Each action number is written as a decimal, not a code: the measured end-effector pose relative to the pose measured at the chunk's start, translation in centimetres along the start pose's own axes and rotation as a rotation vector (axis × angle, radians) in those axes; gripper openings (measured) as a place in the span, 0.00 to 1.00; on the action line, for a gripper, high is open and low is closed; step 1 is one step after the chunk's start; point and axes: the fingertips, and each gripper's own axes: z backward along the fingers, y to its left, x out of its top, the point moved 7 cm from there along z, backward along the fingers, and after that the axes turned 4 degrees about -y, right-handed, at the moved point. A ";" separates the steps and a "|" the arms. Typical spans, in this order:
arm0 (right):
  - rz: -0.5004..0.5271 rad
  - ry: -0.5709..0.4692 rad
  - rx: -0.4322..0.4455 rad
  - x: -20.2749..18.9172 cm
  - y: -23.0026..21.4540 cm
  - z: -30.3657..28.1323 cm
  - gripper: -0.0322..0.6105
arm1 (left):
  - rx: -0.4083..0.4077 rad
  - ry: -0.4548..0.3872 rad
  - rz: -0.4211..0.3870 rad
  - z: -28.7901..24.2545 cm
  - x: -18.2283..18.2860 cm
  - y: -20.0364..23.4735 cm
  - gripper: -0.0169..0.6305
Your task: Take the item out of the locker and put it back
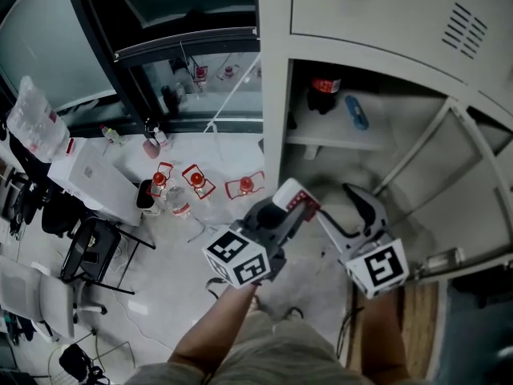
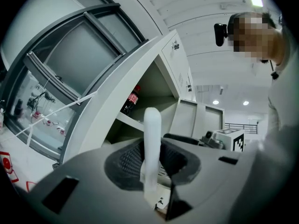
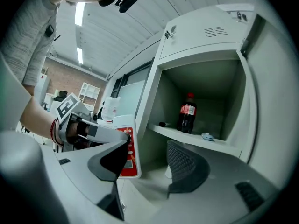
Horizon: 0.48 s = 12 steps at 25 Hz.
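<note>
Left tongs (image 2: 152, 160) clamped across flat faces of item (image 2: 152, 125), a thin white slab: likely light, stiff, slick; best gripped low. Right tongs (image 3: 149, 160) agape, empty, just beside it.

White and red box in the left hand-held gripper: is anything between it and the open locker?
Nothing visible. The box is just outside the locker's open front. The cola bottle stands far back on the shelf, leaving bare room in front of it.

At the far-left end of the white table (image 1: 96, 179) rests a clear pack of plastic bottles (image 1: 36, 123), on the floor (image 1: 168, 255) to its right stand three red-capped bottles (image 1: 196, 180), and by its near edge a black chair (image 1: 92, 251).
</note>
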 end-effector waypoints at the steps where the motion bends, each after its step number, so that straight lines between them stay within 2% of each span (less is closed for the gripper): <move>1: 0.001 0.000 -0.005 0.1 -0.1 0.0 0.46 | -0.004 0.002 -0.004 0.0 0.1 -0.1 0.17; 8: -0.048 0.050 -0.062 0.9 -1.8 -0.6 0.46 | -0.035 0.027 -0.047 -0.3 0.4 -0.5 0.17; 12: -0.055 0.032 -0.116 1.3 -4.0 -1.7 0.46 | -0.049 0.038 -0.063 -0.9 0.3 -0.5 0.17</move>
